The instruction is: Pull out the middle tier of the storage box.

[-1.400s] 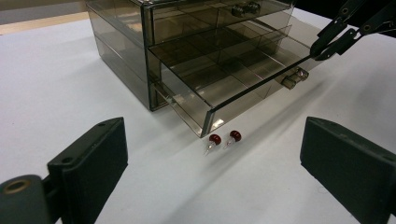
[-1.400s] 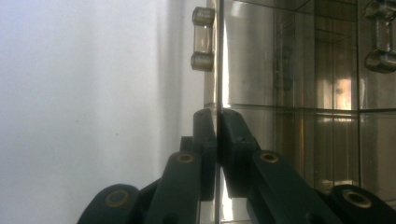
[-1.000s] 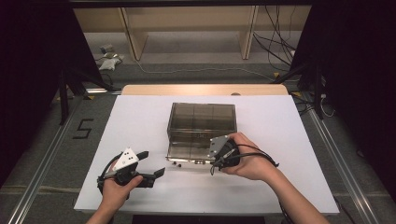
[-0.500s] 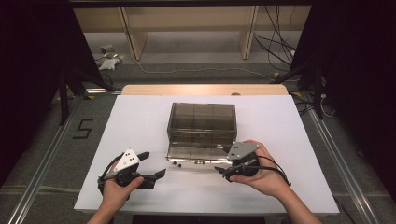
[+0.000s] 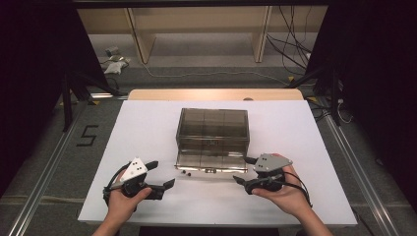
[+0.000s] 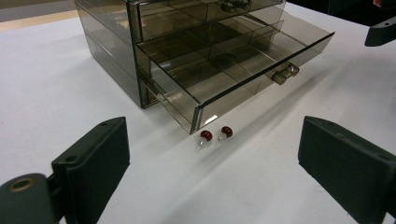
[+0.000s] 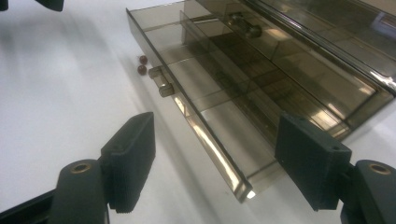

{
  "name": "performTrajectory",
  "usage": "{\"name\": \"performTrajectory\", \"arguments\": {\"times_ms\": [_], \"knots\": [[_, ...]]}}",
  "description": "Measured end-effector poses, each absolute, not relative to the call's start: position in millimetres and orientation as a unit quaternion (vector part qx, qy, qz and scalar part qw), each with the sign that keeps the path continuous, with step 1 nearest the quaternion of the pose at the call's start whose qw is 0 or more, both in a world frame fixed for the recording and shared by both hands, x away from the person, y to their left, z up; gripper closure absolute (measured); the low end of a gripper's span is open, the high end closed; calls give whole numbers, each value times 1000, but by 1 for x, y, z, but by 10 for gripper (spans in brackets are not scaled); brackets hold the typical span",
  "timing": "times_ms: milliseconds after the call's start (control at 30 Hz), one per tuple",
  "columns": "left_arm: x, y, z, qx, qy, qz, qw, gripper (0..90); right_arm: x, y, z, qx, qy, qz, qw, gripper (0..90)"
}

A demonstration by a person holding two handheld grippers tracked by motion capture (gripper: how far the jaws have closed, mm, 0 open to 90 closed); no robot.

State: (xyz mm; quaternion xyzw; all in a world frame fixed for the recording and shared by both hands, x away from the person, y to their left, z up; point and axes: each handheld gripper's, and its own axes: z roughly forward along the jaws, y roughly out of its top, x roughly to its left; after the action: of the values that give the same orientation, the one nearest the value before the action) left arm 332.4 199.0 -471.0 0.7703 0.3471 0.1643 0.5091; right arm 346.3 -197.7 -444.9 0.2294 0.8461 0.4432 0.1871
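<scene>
Pins (image 6: 214, 135), two little red-headed ones, sit on the surface near its front edge, just ahead of the left fingers (image 5: 159, 174), wide open and empty. Right fingers (image 5: 244, 170) just opened, holding nothing, farther off. Behind: drawer (image 5: 211, 162) pulled out.

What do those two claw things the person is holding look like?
Both are black. The left gripper and right gripper each have two blocky, flat-faced jaws and a grey three-cornered plate on top dotted with small dark holes. A black cable loops from each. The forearms are bare, no sleeves.
</scene>
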Motion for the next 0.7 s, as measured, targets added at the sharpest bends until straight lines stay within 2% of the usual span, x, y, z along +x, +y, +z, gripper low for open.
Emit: {"name": "performTrajectory", "arguments": {"times_ms": [700], "knots": [[333, 200, -472, 770, 353, 162, 506, 105, 339, -228, -453, 283, 809, 475, 200, 291]]}}
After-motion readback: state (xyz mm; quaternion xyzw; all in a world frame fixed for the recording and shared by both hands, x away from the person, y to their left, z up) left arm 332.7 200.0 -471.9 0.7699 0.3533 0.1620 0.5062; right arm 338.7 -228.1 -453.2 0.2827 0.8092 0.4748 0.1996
